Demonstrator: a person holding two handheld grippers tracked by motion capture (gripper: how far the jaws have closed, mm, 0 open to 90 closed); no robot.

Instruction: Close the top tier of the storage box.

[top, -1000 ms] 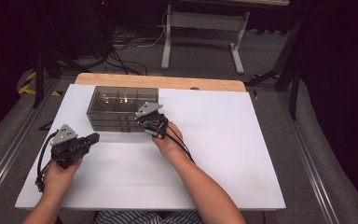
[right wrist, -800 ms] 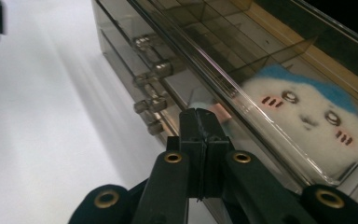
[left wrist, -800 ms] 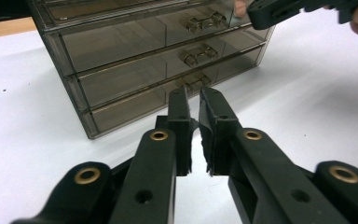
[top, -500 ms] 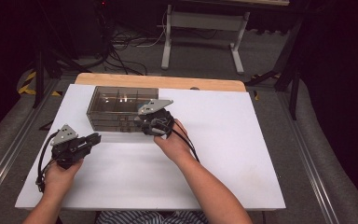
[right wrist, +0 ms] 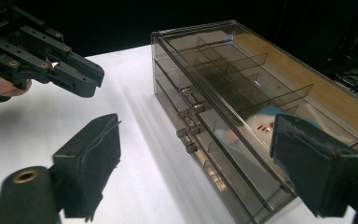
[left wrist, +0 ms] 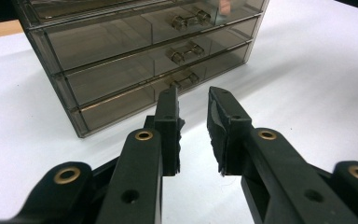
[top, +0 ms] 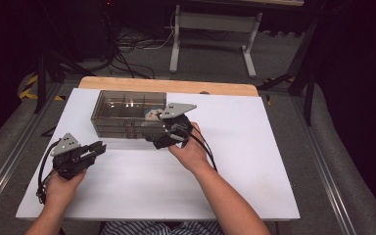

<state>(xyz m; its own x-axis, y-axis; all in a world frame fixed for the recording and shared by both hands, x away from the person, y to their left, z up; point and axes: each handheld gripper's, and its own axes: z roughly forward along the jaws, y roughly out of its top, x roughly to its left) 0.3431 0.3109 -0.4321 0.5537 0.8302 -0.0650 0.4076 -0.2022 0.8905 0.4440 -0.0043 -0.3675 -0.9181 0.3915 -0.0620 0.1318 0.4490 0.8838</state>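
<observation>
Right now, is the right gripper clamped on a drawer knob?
No. In the right gripper view the right gripper has its jaws spread wide, nothing between the pads, with the drawer knobs untouched on the smoked plastic drawer box.

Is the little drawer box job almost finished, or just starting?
Hard to say, but it looks in between steps. All three drawers of the smoky plastic drawer box look pushed in. The right gripper sits by the box front; its jaws have just been opening, with nothing between them. The left gripper waits apart, slightly open and empty. What comes next isn't clear.
</observation>
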